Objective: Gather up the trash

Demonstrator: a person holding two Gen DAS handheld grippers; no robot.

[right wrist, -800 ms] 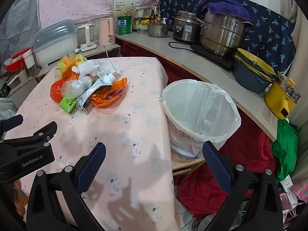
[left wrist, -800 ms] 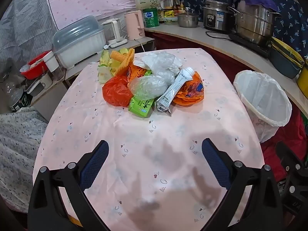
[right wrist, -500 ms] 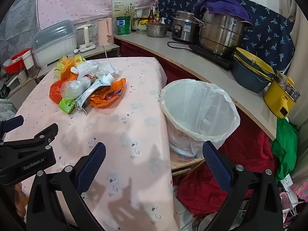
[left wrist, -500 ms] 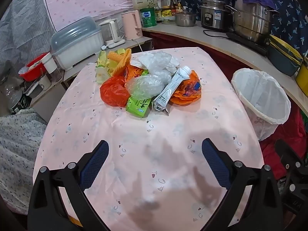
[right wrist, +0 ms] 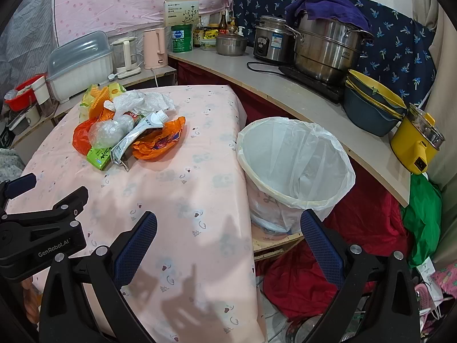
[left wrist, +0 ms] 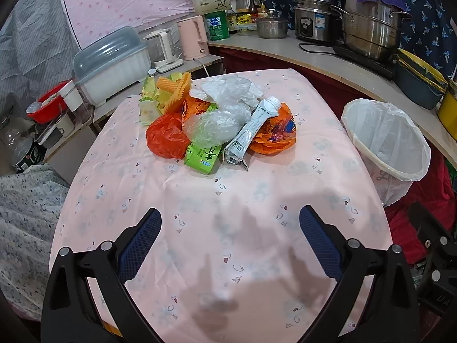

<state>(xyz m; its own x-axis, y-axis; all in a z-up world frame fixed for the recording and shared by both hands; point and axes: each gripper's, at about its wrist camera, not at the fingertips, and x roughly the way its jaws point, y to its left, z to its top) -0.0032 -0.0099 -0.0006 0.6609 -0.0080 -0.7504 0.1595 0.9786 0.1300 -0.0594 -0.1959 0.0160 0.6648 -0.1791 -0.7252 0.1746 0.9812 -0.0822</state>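
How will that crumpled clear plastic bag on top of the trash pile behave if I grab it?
The clear plastic bag looks thin and crumpled, so probably floppy and very light. It rests on the green carton, so it should lift freely, though glossy film may slip.

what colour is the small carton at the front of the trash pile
Bright green carton, clearest in the left wrist view.

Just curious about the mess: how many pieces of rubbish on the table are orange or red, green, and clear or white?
Orange or red: 3, red bag, orange wrapper, ridged piece
Green: 1, carton
Clear or white: 3, clear bag, white pouch, crumpled plastic
Total: 7, roughly
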